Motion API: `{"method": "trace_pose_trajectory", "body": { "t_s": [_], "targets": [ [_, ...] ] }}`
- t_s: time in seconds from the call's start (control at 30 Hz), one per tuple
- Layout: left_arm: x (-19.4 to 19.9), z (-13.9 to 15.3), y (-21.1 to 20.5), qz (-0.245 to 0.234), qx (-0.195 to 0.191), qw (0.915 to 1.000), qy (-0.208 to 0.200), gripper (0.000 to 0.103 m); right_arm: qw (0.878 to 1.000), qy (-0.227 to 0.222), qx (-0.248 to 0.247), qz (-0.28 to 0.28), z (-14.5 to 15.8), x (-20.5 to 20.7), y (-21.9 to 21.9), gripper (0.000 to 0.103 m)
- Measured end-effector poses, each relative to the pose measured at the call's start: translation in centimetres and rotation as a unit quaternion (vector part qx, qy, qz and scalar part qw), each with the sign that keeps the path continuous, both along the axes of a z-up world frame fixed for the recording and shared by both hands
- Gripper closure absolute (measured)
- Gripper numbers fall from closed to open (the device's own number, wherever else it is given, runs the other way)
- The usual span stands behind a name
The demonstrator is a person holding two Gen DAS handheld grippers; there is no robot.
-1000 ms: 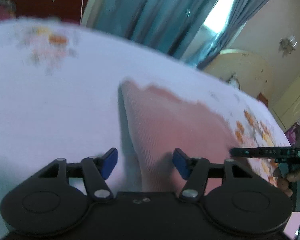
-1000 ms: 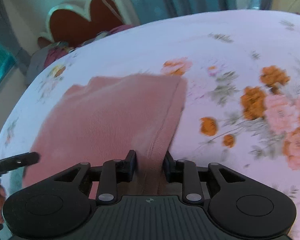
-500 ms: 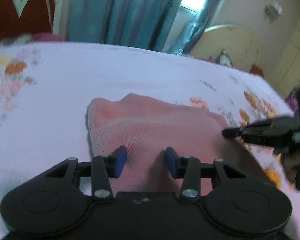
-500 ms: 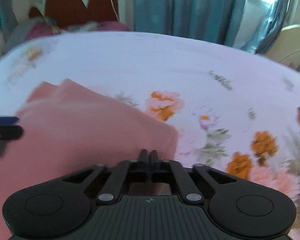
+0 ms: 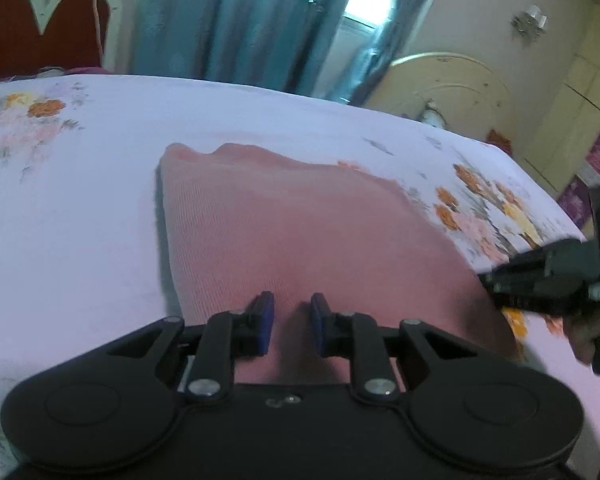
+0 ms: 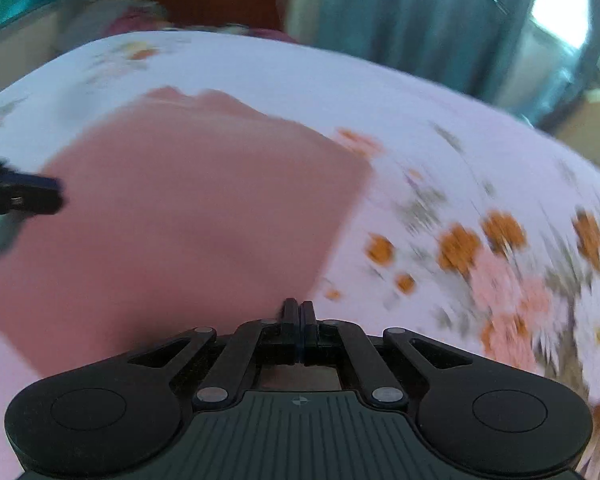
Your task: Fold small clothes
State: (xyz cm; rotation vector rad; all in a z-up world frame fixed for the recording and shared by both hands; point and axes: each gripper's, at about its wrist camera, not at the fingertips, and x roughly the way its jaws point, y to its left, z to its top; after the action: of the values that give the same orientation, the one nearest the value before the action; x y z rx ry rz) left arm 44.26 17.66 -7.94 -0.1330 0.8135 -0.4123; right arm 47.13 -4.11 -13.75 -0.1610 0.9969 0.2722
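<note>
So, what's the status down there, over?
Right gripper shut on pink garment edge. Left gripper just been closing, garment between fingers. Nothing in the way.

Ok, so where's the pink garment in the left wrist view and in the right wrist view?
Left wrist view: the pink garment fills the centre, running down under the left gripper.
Right wrist view: the pink garment covers the left and centre, its near right corner at the shut right gripper.
Shared landmark: the red scalloped headboard, top left in the left view, top centre in the right.
</note>
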Motion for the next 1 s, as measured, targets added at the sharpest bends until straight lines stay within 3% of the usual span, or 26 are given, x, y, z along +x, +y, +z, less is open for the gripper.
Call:
{"method": "trace_pose_trajectory", "body": {
  "t_s": [0.1, 0.2, 0.3, 0.4, 0.53, 0.63, 0.73, 1.0],
  "targets": [
    [-1.0, 0.9, -0.4, 0.006, 0.001, 0.9999, -0.01, 0.085, 0.999, -0.026, 0.008, -0.016, 1.2, -1.1, -0.7, 0.103],
    [-3.8, 2.1, -0.6, 0.008, 0.006, 0.9996, -0.027, 0.085, 0.995, -0.083, 0.05, -0.013, 5.1, -3.7, -1.3, 0.103],
    [-6.6, 2.2, -0.5, 0.023, 0.012, 0.9993, -0.028, 0.085, 0.99, -0.087, 0.097, 0.046, 6.7, -6.1, -0.2, 0.103],
    [-8.0, 1.2, -0.4, 0.036, 0.019, 0.9991, -0.014, 0.085, 0.99, -0.076, 0.075, 0.093, 5.2, -7.0, 1.4, 0.103],
    [-8.6, -0.2, -0.1, 0.059, 0.029, 0.9979, 0.007, 0.085, 0.998, -0.043, 0.02, 0.052, 1.8, -6.4, 0.8, 0.103],
    [-9.5, -0.4, 0.0, 0.073, 0.039, 0.9964, 0.015, 0.085, 0.999, -0.05, 0.002, 0.009, 1.8, -7.0, -0.5, 0.103],
    [-11.0, -0.1, -0.1, 0.085, 0.043, 0.9953, 0.015, 0.085, 0.997, -0.05, 0.051, -0.014, 3.1, -8.6, -2.6, 0.103],
    [-15.9, 3.2, -3.1, 0.096, 0.045, 0.9943, -0.014, 0.085, 0.991, -0.055, 0.118, -0.035, 7.1, -14.9, -3.9, 0.103]
  ]
}}
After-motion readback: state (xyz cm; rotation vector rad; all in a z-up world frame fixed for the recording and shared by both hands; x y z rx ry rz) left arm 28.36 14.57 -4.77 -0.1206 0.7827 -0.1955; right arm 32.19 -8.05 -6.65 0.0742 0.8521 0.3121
